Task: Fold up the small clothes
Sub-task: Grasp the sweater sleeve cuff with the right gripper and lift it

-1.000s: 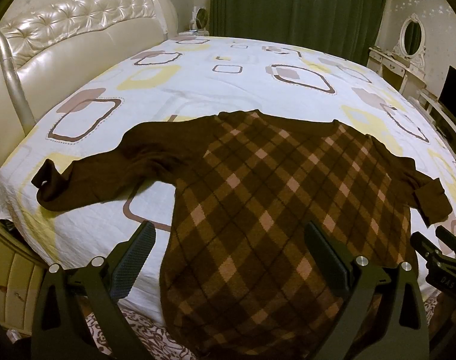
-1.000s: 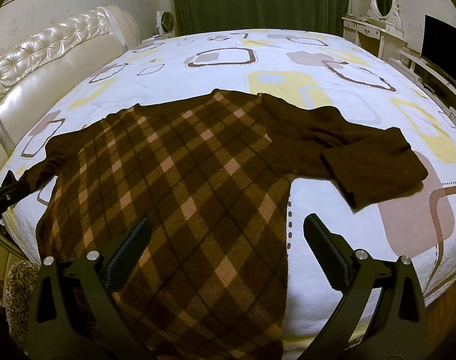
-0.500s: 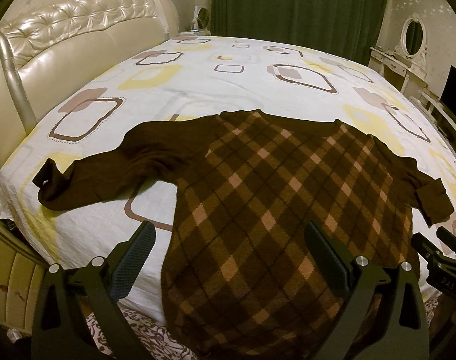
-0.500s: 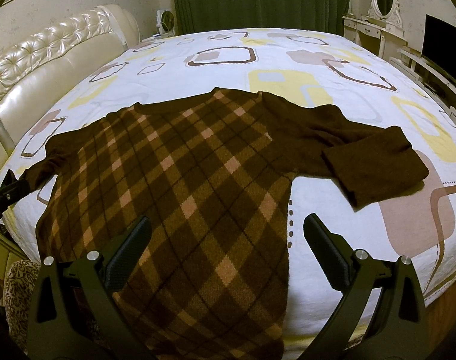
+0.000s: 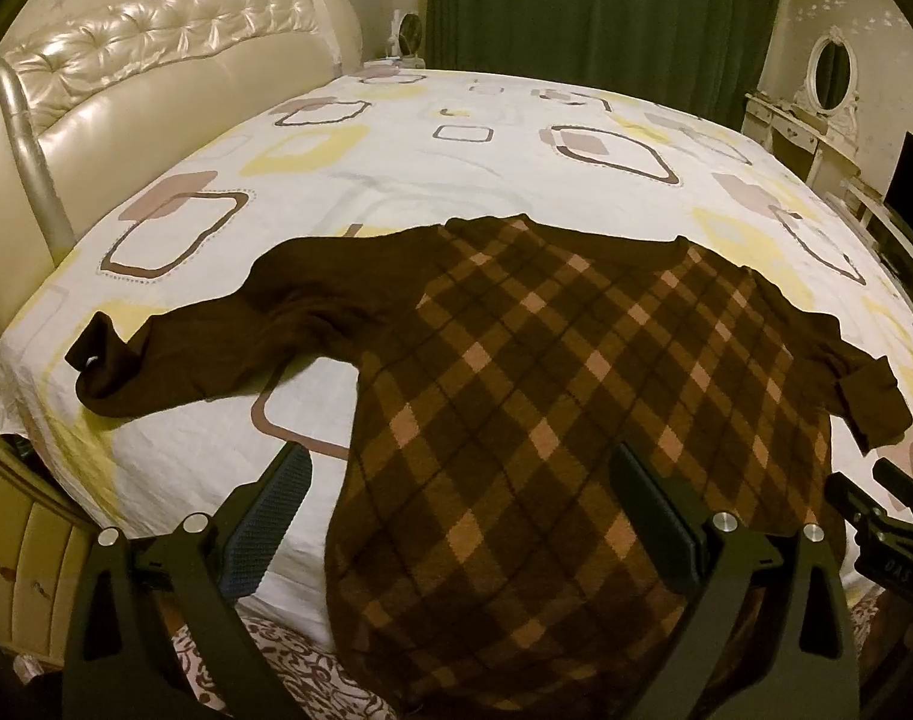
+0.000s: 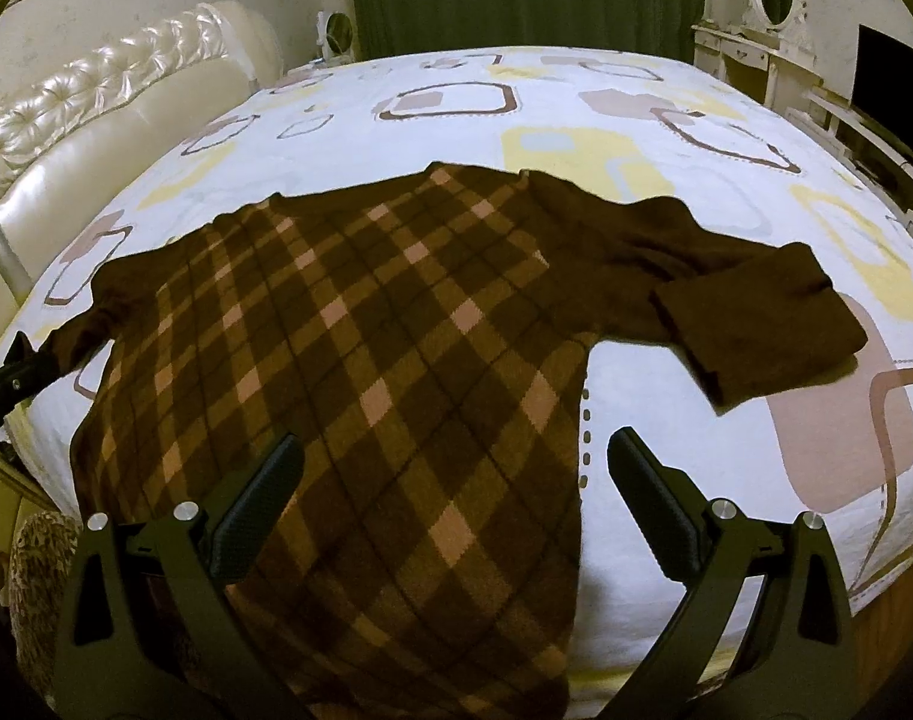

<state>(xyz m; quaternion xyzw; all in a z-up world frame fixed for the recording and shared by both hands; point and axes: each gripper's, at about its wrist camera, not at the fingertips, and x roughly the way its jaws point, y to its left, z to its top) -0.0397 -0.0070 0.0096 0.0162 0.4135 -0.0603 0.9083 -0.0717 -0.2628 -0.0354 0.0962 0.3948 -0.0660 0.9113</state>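
While both claws hang wide open and empty over the near edge of the bed [image 5: 174,450], nothing is folded yet. Nearest, the left gripper [image 5: 456,507] spans the sweater's [image 5: 546,372] left side seam, and the right gripper [image 6: 450,483] spans its right one. The sweater lies flat, face up, hem draped over the near edge, collar toward the middle of the bed. Its left sleeve [image 5: 216,354] trails out toward the headboard [image 5: 156,78] edge; the right sleeve [image 6: 756,312] is already doubled back on itself near the opposite edge.

I judge the step in hand is the first grasp. To do it well, each claw should pinch only a sleeve cuff, lift low, and lay the sleeve straight across the chest, keeping the body unwrinkled. Beyond, bare sheet gives room to work.
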